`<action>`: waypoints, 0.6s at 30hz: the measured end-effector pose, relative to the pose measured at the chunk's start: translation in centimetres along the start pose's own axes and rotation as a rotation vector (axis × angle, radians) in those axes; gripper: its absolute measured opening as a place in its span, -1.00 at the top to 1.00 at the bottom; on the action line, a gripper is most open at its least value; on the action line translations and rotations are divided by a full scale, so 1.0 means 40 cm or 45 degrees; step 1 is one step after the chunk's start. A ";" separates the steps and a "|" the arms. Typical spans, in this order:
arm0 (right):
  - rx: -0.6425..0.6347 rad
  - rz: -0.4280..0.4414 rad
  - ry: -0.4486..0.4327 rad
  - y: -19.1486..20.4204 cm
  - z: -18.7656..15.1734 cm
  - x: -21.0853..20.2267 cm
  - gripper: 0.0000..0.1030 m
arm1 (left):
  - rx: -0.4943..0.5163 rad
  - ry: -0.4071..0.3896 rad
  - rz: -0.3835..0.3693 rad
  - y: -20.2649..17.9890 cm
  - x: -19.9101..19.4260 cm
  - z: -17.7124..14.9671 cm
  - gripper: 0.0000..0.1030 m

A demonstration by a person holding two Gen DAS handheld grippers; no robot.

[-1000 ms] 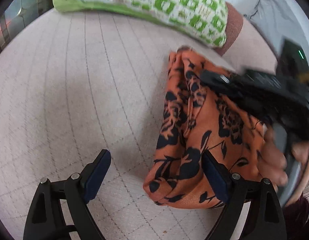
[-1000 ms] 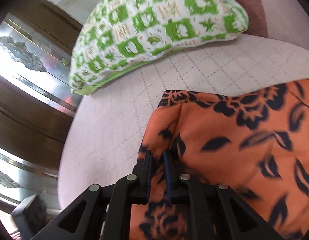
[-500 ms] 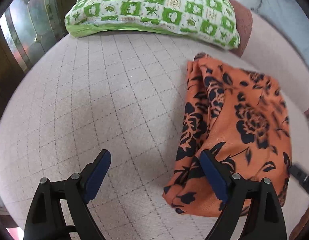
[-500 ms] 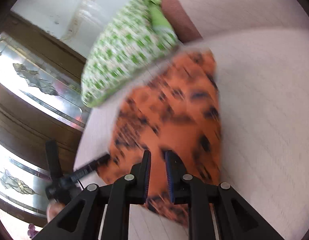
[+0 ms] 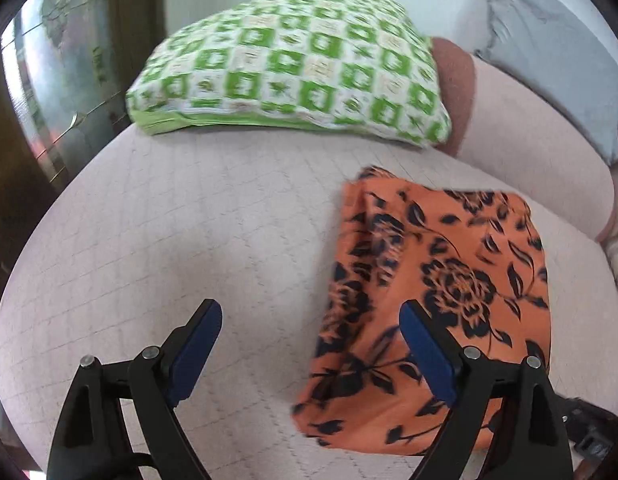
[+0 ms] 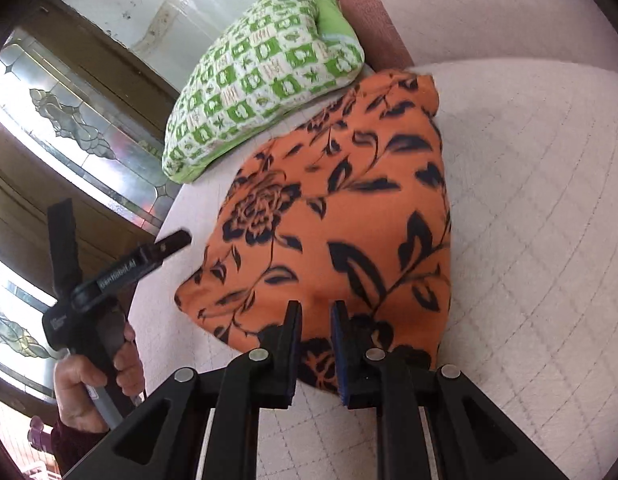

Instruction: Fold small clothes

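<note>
One folded orange garment [image 5: 441, 280], one pillow [image 5: 293, 76]

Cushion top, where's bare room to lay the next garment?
Widest free patch: the quilted cushion left of the orange cloth, below the green pillow. Another strip lies on the cloth's other side. It is crowded where cloth nears pillow.

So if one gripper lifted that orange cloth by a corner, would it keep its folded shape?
Probably not. The orange cloth looks thin and soft, with loose wrinkled edges, so it would likely droop and unfold. It seems light. On the quilted cushion a push would probably bunch it rather than slide it whole.
</note>
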State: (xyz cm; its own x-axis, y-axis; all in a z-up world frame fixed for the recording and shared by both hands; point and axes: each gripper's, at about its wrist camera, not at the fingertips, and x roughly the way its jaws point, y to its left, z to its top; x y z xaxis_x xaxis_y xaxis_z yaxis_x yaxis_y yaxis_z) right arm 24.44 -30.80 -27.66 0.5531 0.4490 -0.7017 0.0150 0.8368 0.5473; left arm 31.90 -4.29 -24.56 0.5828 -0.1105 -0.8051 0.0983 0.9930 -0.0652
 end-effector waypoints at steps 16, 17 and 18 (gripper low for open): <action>0.159 0.179 0.028 -0.118 -0.064 0.023 0.65 | 0.275 0.022 0.185 -0.134 0.049 -0.049 -0.77; 0.168 0.181 0.027 -0.118 -0.064 0.024 0.65 | 0.277 0.015 0.186 -0.137 0.044 -0.052 -0.77; 0.175 0.182 0.027 -0.119 -0.065 0.023 0.65 | 0.276 0.007 0.184 -0.140 0.041 -0.050 -0.77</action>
State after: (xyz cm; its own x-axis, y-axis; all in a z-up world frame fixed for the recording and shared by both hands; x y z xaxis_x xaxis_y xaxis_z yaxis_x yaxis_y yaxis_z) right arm 22.71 -33.55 -32.11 0.5403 0.5679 -0.6210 0.0517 0.7142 0.6981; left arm 30.70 -9.94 -26.69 0.5990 0.0330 -0.8000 0.1852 0.9663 0.1786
